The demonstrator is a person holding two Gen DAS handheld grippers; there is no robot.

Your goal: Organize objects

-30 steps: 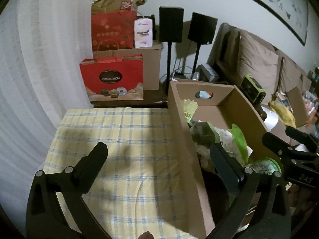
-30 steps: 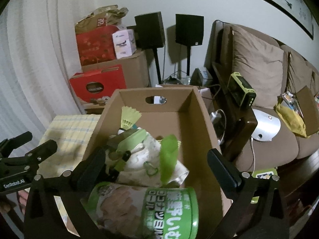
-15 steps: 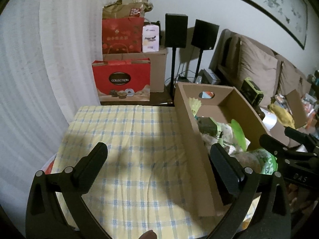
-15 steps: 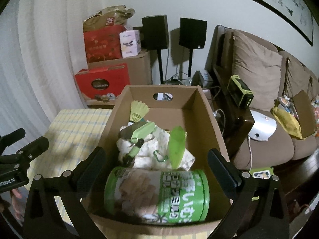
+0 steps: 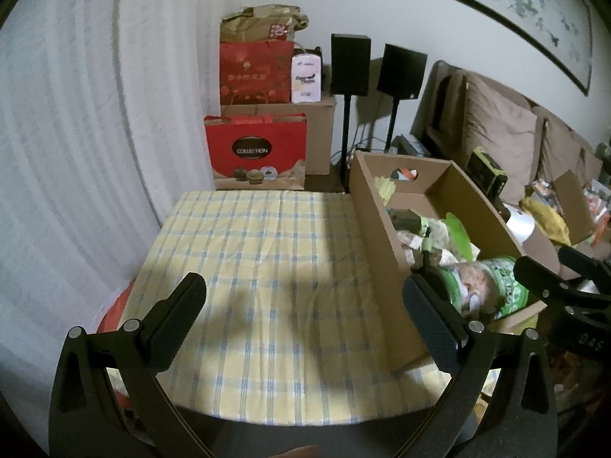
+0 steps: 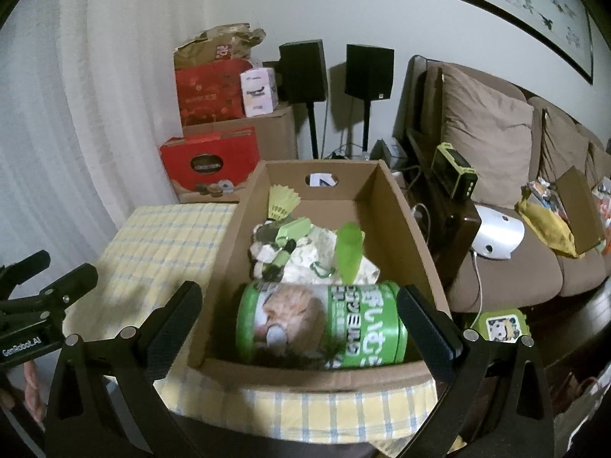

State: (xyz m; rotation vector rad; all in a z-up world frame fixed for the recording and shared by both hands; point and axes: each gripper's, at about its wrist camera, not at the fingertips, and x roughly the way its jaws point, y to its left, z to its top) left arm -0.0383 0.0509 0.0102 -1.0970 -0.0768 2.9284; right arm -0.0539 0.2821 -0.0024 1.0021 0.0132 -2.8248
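Yellow-checked tablecloth (image 5: 267, 267) carries a cardboard box (image 6: 401, 229) holding a green canister (image 6: 324, 324); left gripper (image 5: 305, 313) and right gripper (image 6: 301, 313) hover wide open, empty.

**Layout**

Cardboard box (image 6: 397, 229) on table (image 5: 267, 267), right side. Inside: canister (image 6: 320, 324) lying at near end, shuttlecock (image 6: 282, 202) toward far end, pile of small items (image 6: 305, 252) between. Gift bags (image 5: 256, 149) behind table; sofa (image 6: 496, 198) right.
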